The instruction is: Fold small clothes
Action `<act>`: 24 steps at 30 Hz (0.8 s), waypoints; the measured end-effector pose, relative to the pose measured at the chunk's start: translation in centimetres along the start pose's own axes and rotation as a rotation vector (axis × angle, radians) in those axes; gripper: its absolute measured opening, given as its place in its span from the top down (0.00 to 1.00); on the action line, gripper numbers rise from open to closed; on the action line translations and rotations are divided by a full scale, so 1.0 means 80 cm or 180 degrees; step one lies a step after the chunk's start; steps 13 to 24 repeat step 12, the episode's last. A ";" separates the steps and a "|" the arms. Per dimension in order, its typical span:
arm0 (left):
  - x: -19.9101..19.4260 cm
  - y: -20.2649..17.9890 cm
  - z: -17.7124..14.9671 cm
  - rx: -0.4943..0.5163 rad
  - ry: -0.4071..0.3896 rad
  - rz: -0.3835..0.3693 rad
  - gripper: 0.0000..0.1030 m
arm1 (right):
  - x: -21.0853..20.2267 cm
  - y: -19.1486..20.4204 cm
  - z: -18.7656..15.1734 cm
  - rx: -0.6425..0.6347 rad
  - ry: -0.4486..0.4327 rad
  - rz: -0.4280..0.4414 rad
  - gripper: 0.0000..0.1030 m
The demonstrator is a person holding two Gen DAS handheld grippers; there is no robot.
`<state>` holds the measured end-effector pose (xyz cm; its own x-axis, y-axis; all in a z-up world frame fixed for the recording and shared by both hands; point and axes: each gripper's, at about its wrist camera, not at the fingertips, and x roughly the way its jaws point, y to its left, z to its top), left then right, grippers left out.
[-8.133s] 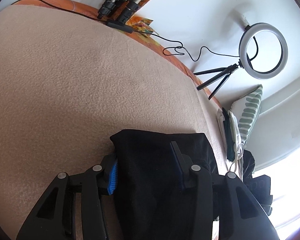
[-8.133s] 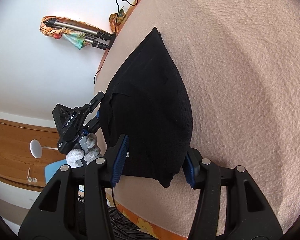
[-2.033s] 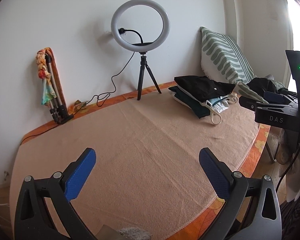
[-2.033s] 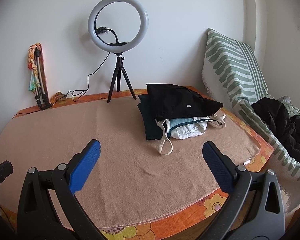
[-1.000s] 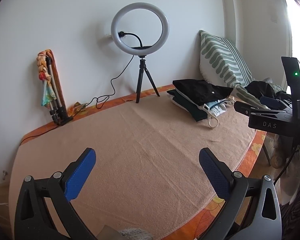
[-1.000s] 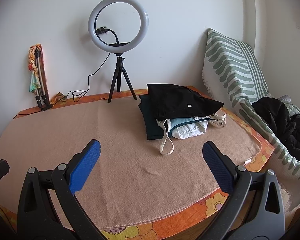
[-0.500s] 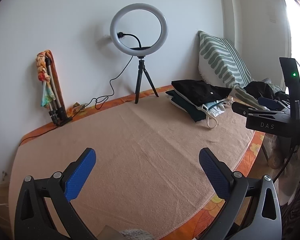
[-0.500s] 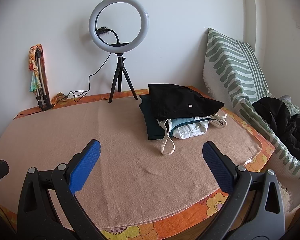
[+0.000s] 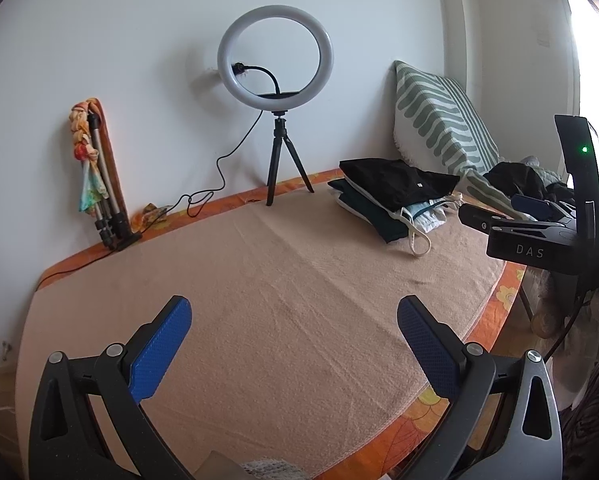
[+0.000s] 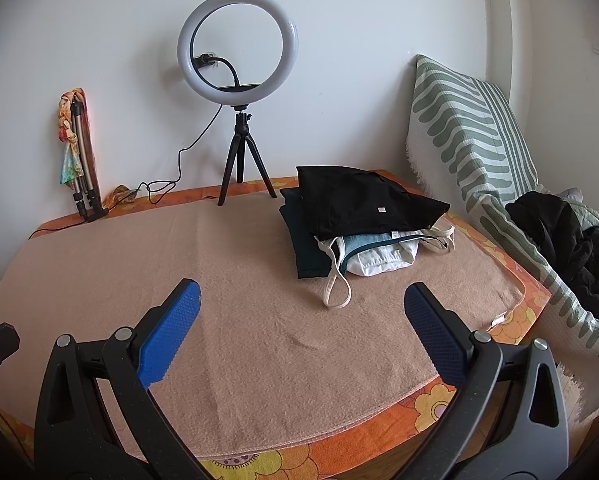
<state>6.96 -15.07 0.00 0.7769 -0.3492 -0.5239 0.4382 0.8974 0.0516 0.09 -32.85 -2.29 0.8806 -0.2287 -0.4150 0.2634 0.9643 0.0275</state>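
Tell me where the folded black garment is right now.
The folded black garment lies on top of the clothes pile at the far right of the beige blanket, right of the ring light tripod and left of the striped pillow.

Both wrist cameras sit low at the near edge of the blanket (image 9: 299, 300), looking across it toward the wall. The left view faces slightly rightward — ring light (image 9: 275, 54) at 12 o'clock, clothes stack (image 9: 391, 196) at 2. The right view sits nearer the stack (image 10: 359, 216) — both share these.
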 end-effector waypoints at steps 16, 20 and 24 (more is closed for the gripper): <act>-0.003 0.002 0.000 -0.0041 -0.0021 -0.0056 0.01 | -0.002 0.001 -0.001 0.0012 0.0003 -0.0001 0.00; -0.003 0.002 0.000 -0.0041 -0.0021 -0.0056 0.01 | -0.002 0.001 -0.001 0.0012 0.0003 -0.0001 0.00; -0.003 0.002 0.000 -0.0041 -0.0021 -0.0056 0.01 | -0.002 0.001 -0.001 0.0012 0.0003 -0.0001 0.00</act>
